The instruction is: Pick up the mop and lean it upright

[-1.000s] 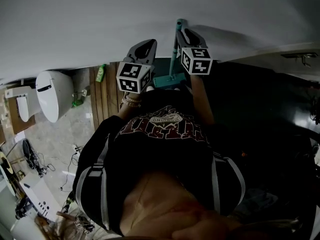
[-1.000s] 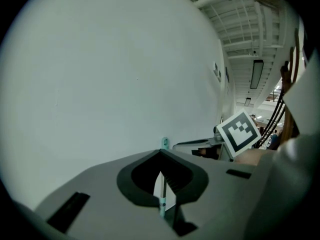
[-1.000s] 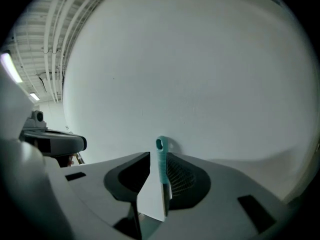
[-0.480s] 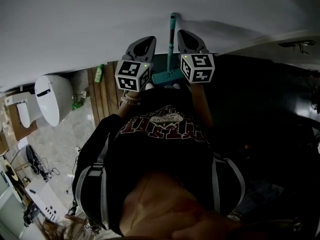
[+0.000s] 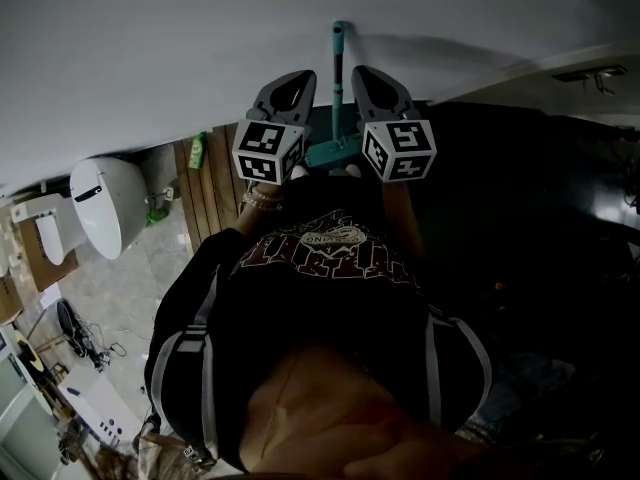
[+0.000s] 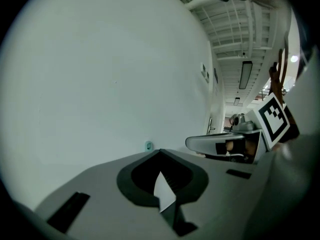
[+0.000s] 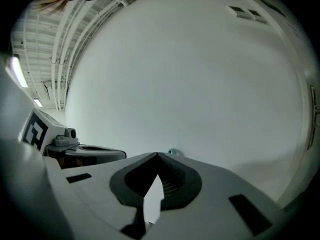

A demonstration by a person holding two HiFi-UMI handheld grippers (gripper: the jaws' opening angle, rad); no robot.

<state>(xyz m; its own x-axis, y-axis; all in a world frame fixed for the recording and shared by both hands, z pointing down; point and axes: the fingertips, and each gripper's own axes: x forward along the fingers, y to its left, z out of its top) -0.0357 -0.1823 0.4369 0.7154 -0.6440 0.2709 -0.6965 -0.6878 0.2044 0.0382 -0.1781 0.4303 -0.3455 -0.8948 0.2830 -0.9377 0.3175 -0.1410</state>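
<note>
Mop [image 5: 338, 53] leans upright against the wall [image 5: 150, 48], with left claw [image 5: 296, 80] and right claw [image 5: 364, 74] just beside it, both clenched on nothing, so the task looks done bar backing off.

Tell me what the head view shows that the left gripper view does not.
Only the head view: the toilet, the green bottle, the teal mop head. Only the left gripper view: the long ceiling lamp. Both: the white wall, the top of the mop handle, the right claw.
</note>
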